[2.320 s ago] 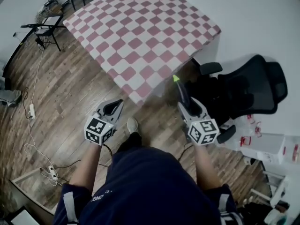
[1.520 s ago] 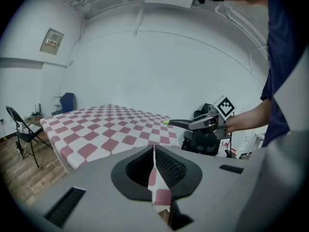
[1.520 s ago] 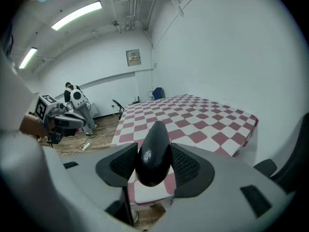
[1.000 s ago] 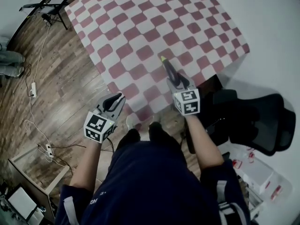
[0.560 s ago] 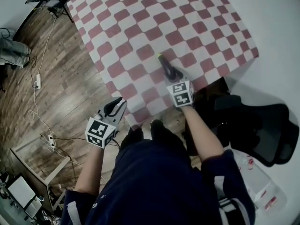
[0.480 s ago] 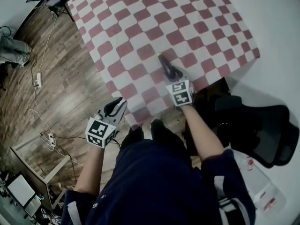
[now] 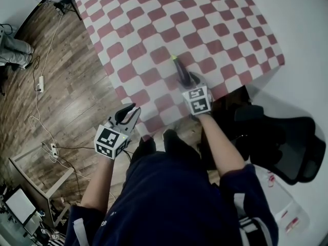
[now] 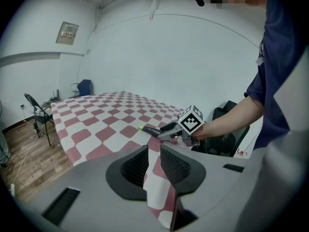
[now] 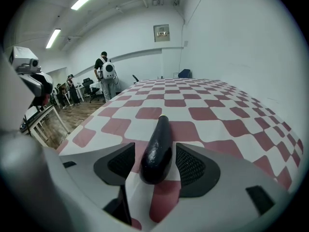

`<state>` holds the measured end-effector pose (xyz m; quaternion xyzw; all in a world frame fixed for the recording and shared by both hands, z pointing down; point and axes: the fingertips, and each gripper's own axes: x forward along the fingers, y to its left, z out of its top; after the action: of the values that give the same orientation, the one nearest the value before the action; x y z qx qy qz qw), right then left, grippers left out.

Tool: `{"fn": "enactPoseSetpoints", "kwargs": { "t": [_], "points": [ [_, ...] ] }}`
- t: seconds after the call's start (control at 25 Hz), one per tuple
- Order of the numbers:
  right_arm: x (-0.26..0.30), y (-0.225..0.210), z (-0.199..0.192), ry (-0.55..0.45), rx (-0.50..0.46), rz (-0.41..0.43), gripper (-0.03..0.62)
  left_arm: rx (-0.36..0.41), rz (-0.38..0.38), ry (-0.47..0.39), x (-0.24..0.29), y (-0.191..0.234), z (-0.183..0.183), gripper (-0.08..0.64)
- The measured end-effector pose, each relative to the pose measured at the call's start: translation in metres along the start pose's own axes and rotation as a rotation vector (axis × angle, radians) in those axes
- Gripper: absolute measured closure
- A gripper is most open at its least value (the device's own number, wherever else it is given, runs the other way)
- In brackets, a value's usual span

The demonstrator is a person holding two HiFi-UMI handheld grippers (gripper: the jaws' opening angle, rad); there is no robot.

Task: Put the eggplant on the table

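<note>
Table [image 7: 154,14] with a red-and-white checked cloth is filling the upper half of the head view. Wood floor [image 7: 66,91] is running along its 9 o'clock side. A black chair [image 7: 287,137] is sitting at 4 o'clock, off the table's corner.

Right gripper [image 7: 185,81] is reaching over the table's near edge, at about 5 o'clock on the cloth, and pointing toward 11 o'clock. Its jaws are opening. The eggplant [image 9: 157,149] is lying between them, with a thin gap showing on each side, so the pads are no longer pressing it.

Left gripper [image 7: 129,113] is hanging off the table at 7 o'clock, over the floor. Its jaws are standing a narrow slit apart with nothing in them.

The eggplant is lying lengthwise on the cloth just inside the near edge, green tip pointing away at 11 o'clock, blunt end toward the right gripper. It looks to be resting on the table, though the underside is hard to see.

Progress: placing looks as good as done, with the eggplant down and the grip releasing. What is left is drawing the right gripper back without nudging the eggplant. It is round, so it could roll if clipped.
</note>
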<state>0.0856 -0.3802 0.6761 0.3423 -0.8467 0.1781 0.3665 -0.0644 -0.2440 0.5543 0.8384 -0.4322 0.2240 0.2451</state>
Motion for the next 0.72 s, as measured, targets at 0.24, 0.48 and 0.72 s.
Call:
{"fn": "enactPoseSetpoints", "kwargs": {
  "t": [0.24,0.48,0.72],
  "points": [
    [-0.020,-0.001,0.008,-0.040,0.016,-0.027,0.331,0.021,-0.017,-0.023,-0.004,-0.002,0.006,0.462],
    [-0.058,0.014,0.023,-0.088,0.013,-0.039,0.333,0.040,-0.046,-0.053,-0.014,-0.003,0.011,0.462],
    [-0.107,0.034,0.038,-0.184,0.030,-0.066,0.428,0.050,-0.081,-0.080,-0.027,-0.003,0.015,0.462]
  ]
}}
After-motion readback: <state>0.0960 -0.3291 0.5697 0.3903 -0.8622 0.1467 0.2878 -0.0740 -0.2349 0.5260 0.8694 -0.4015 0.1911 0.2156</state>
